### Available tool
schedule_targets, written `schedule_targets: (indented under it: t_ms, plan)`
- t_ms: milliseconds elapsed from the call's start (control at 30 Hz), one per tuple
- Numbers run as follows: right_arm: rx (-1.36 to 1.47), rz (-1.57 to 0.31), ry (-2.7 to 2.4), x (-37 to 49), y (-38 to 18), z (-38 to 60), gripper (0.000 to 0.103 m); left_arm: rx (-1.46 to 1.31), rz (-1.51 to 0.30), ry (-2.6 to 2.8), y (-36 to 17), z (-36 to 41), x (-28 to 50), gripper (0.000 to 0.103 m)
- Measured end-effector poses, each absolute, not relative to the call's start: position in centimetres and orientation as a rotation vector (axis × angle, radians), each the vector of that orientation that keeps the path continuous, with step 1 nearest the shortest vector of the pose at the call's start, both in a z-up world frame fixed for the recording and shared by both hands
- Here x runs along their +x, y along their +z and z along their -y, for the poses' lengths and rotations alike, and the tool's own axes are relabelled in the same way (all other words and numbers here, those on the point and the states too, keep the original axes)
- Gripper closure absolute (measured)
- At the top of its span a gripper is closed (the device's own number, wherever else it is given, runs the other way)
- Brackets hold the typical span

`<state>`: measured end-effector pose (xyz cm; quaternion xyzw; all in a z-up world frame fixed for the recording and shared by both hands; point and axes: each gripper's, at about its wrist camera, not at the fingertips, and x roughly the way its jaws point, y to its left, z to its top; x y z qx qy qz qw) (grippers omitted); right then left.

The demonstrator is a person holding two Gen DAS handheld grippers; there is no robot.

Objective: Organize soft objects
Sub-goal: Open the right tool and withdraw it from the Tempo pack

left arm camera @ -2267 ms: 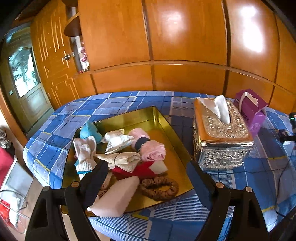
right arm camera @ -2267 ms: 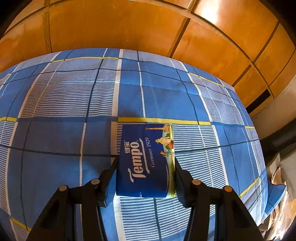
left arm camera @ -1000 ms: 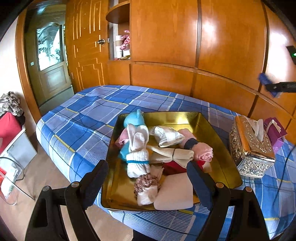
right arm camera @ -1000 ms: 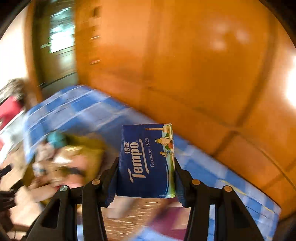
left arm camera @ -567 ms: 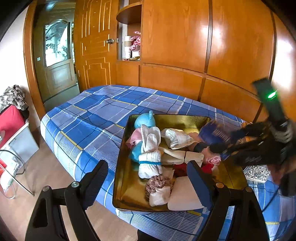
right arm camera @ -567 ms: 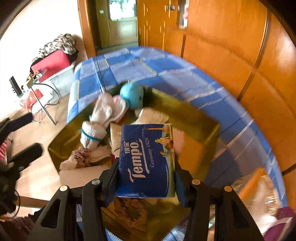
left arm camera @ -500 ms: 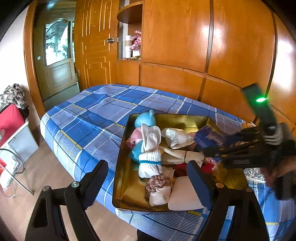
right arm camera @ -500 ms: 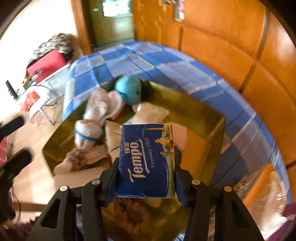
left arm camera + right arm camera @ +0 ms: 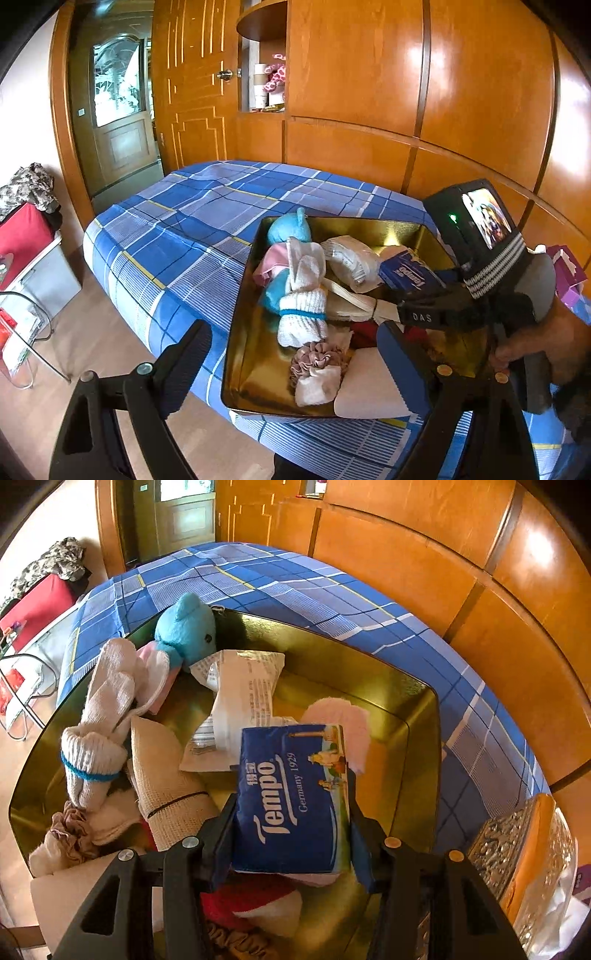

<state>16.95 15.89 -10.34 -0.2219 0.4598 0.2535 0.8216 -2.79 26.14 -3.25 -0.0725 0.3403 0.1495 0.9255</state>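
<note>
Your right tool [image 9: 291, 830] has its pads pressed on both sides of the blue tissue pack [image 9: 293, 797], which sits between the fingers and sticks out ahead of them, low over the gold tray [image 9: 417, 716]. Just beyond the pack's far end lie a pink cloth [image 9: 343, 712] and a white packet [image 9: 243, 690]; left of it a beige roll [image 9: 162, 775] and a white sock [image 9: 99, 738], with a blue plush [image 9: 188, 631] farther off. Your left tool [image 9: 295, 365] is opening, nothing between its jaws, with the tray's near corner and a scrunchie [image 9: 317, 362] ahead of it. The tray rests on the bed [image 9: 184, 229].
</note>
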Motion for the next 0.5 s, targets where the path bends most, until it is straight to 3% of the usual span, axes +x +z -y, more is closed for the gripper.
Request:
schedule_targets:
  t_ms: [400,500]
  plan:
    - [-0.436,-0.956,0.485,15.3,-10.0,-14.5,0.041,-0.137,-0.684,0.31,-2.8,-25.6,-3.1,0.008]
    - [-0.421,-0.922,0.464,14.6,-9.3,-14.0,0.033,-0.134,-0.678,0.313,-2.7,-25.4,-3.2,0.007]
